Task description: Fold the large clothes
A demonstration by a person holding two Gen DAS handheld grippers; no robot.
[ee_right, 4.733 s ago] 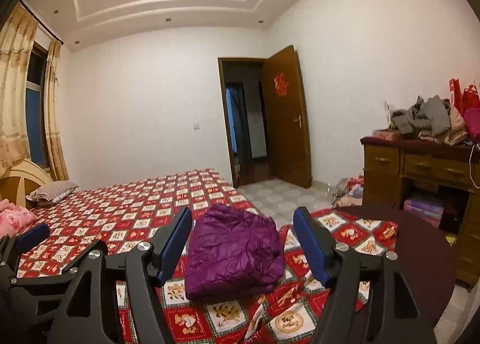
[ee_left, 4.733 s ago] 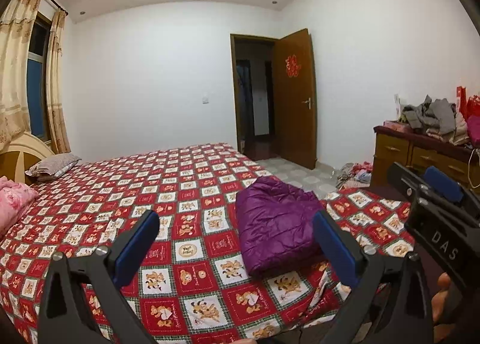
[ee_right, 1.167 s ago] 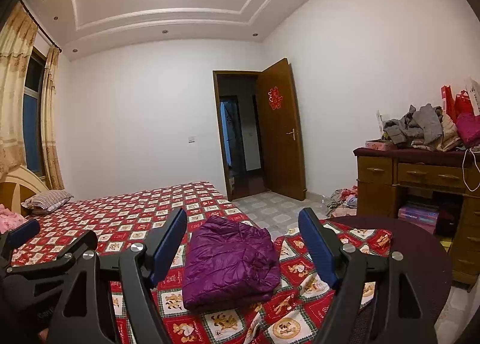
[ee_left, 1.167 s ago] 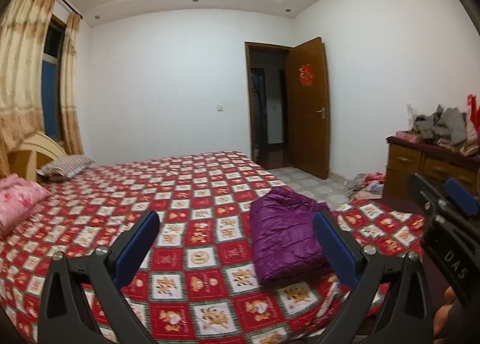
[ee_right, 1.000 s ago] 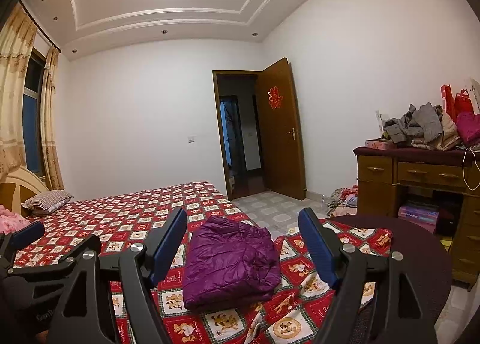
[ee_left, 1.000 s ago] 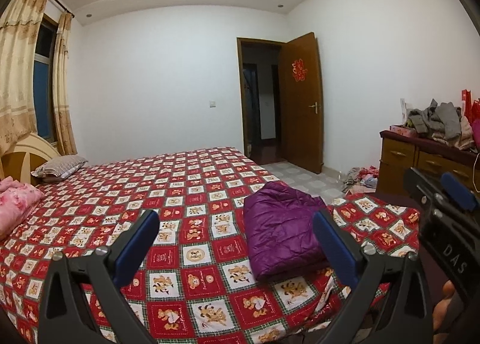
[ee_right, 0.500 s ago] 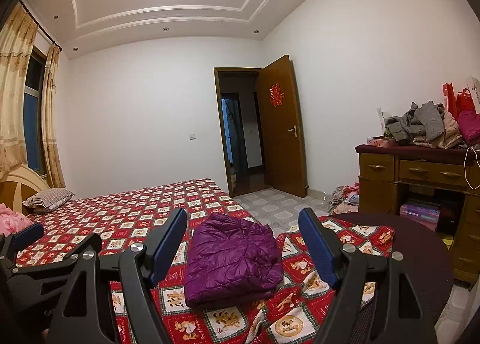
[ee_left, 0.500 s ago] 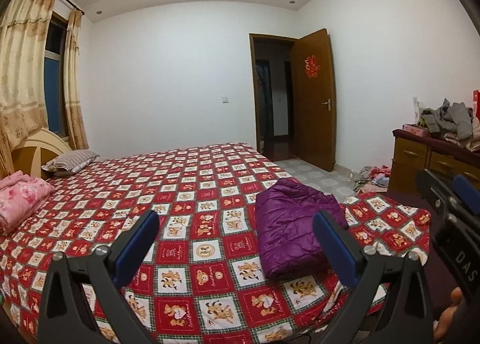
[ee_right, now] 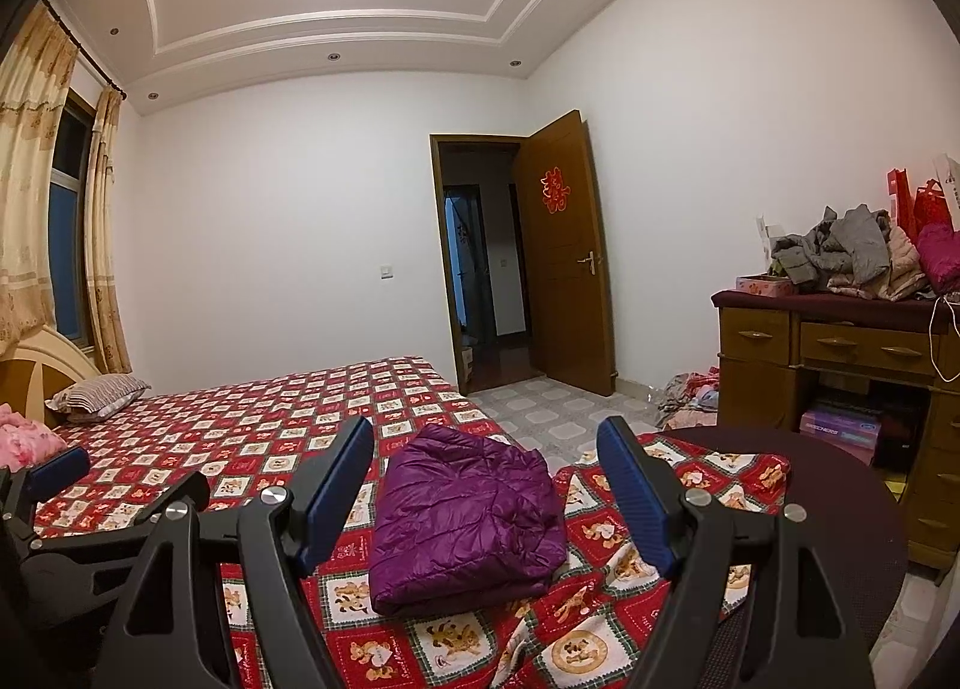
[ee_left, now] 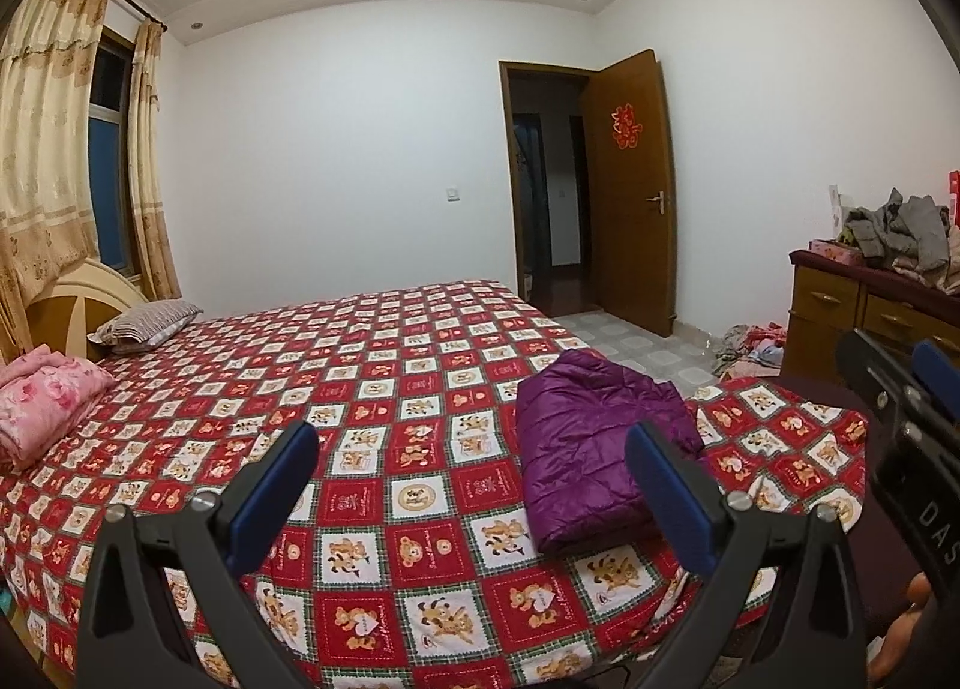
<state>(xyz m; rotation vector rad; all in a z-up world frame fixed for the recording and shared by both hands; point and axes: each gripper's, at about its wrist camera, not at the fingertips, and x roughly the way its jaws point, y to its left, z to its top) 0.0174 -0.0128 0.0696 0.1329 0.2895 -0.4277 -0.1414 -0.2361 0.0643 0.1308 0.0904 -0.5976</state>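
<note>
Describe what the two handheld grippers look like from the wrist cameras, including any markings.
Both are alike. The left gripper and the right gripper each have two black, angular arms with open cut-outs and silver screws, ending in flat blue fingers. In the left wrist view the right gripper's black body shows white letters "DAS". No cables or sleeves are visible.

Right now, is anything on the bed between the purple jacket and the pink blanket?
No, only bare bedspread lies between the purple jacket and pink blanket, seen in the left wrist view.
</note>
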